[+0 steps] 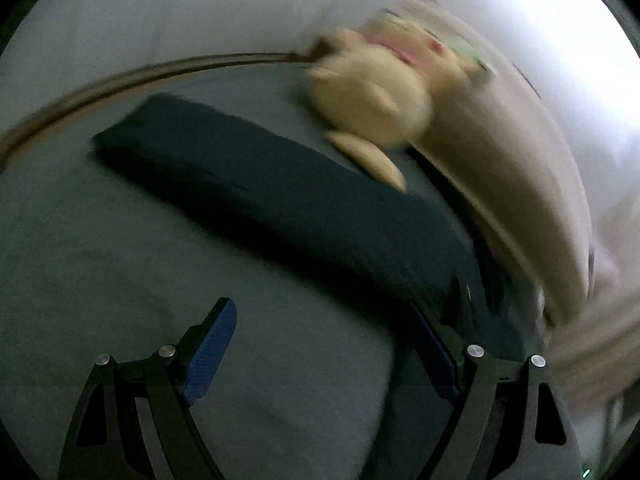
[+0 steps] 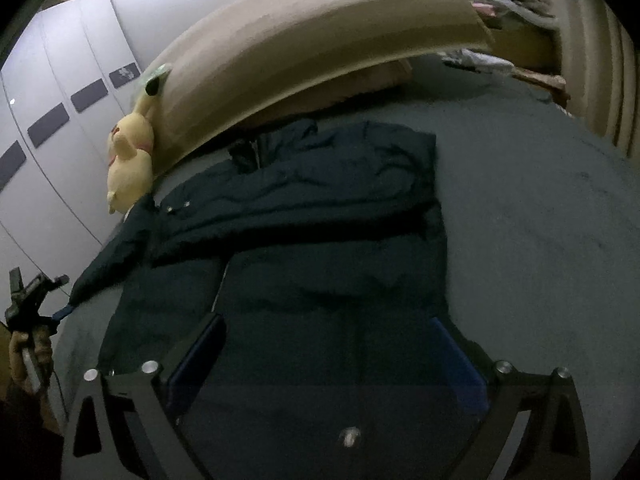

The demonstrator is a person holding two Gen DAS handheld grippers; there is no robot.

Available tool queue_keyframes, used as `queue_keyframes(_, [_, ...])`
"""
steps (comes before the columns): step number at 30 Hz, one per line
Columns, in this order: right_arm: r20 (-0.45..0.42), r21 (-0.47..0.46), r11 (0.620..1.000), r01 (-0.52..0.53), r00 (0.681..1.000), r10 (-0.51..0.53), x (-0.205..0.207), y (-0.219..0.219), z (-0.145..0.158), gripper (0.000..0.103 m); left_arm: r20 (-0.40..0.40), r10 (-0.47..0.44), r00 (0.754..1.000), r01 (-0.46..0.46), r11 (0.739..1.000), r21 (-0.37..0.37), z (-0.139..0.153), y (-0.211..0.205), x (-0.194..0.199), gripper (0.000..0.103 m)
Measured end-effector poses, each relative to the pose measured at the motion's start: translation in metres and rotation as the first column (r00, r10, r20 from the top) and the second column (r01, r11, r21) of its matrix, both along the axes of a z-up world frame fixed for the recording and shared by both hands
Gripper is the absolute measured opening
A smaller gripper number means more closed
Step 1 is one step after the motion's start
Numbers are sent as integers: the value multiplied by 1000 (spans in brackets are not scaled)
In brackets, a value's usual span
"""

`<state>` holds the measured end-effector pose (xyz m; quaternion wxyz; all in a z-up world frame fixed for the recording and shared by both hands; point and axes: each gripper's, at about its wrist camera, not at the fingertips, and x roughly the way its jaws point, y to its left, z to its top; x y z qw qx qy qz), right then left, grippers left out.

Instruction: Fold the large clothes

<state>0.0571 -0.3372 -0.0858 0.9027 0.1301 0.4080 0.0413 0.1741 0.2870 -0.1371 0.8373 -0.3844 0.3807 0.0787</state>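
Overhead, both grippers gape empty above dark jacket on grey bed.

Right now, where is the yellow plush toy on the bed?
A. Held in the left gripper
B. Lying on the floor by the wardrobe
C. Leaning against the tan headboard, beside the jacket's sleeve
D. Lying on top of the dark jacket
C: the yellow plush toy rests against the tan headboard, next to the sleeve of the dark jacket, and no gripper holds it.

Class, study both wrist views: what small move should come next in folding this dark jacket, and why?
Probably bring the open left gripper onto the outstretched sleeve and fold it across the jacket; that sleeve lies flat on the bed, outside the body, and both grippers hold nothing.
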Motion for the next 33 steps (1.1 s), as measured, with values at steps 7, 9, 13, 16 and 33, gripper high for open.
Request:
queue_keyframes(7, [-2,-36,999,21,1000,-21,-10,7,-7,102,-33,201,979,-204,963,-178,-33,80,25,86])
queue_keyframes(9, [1,-39,999,30,1000,-30,-13,7,-6,102,-44,226,973,-230,952,-200,-40,87,33,86])
queue_keyframes(13, [8,-47,998,42,999,-42,-14,8,-7,102,-69,251,966,-259,946,-196,-49,90,48,85])
queue_keyframes(16, [12,-55,997,46,999,-46,-15,6,-6,102,-84,257,963,-267,953,-143,-48,89,58,50])
queue_keyframes(33, [65,5,993,115,991,-115,-28,-29,-1,102,196,44,980,-112,928,356,124,-14,94,7])
